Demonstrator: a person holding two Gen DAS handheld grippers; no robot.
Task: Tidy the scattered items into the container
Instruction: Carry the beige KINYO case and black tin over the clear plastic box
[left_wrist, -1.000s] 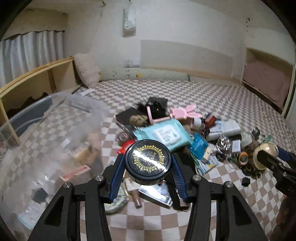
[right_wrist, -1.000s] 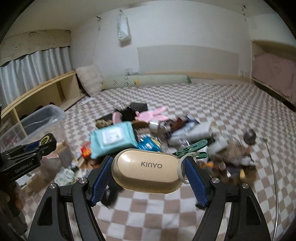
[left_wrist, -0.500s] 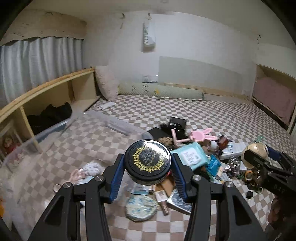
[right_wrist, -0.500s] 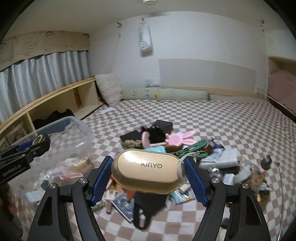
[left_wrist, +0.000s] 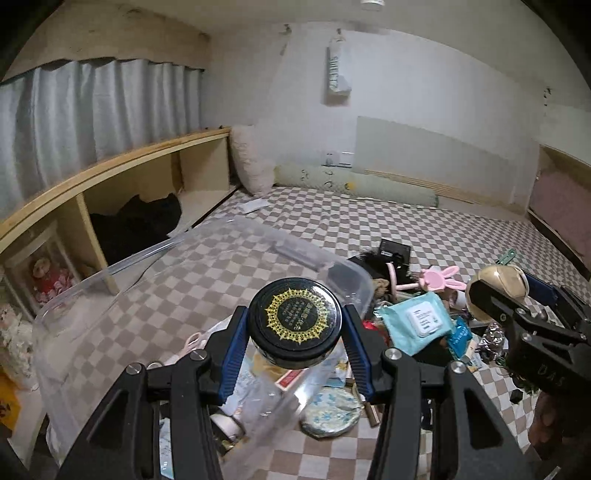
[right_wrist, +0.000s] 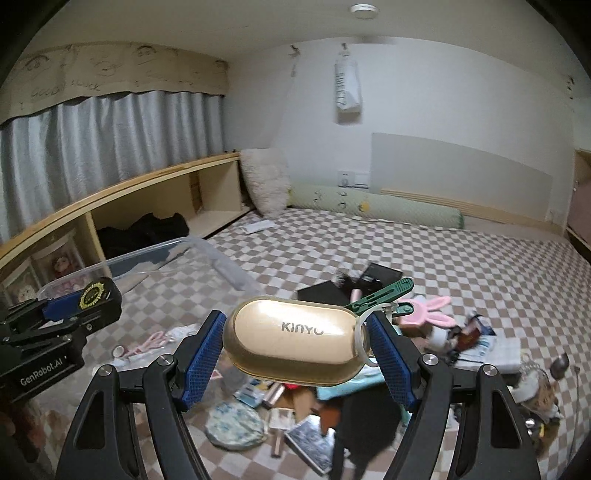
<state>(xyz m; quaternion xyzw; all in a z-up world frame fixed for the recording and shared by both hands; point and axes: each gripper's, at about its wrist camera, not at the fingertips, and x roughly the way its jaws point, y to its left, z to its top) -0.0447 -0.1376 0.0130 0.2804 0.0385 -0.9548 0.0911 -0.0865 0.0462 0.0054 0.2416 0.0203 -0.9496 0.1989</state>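
My left gripper (left_wrist: 293, 332) is shut on a round black jar with a gold-patterned lid (left_wrist: 294, 322), held above the near corner of a clear plastic bin (left_wrist: 110, 273) that has several small items inside. My right gripper (right_wrist: 295, 341) is shut on a gold oval case marked KINYO (right_wrist: 295, 338), with a white loop at its right end. In the right wrist view the jar (right_wrist: 94, 295) shows at the far left over the bin (right_wrist: 155, 251). The gold case (left_wrist: 496, 282) shows at the right of the left wrist view. Scattered items lie heaped on the checked mat.
The pile holds a teal wipes pack (left_wrist: 417, 323), a pink bunny piece (right_wrist: 430, 314), a green clip (right_wrist: 380, 293), a round floral pouch (right_wrist: 234, 424) and black items. A wooden shelf (right_wrist: 129, 195) runs along the left, with a pillow (right_wrist: 266, 181) and green bolster (right_wrist: 373, 205) at the far wall.
Both grippers have risen and swung left toward the clear bin, each still holding its item. The pile has slid down and right in both views.
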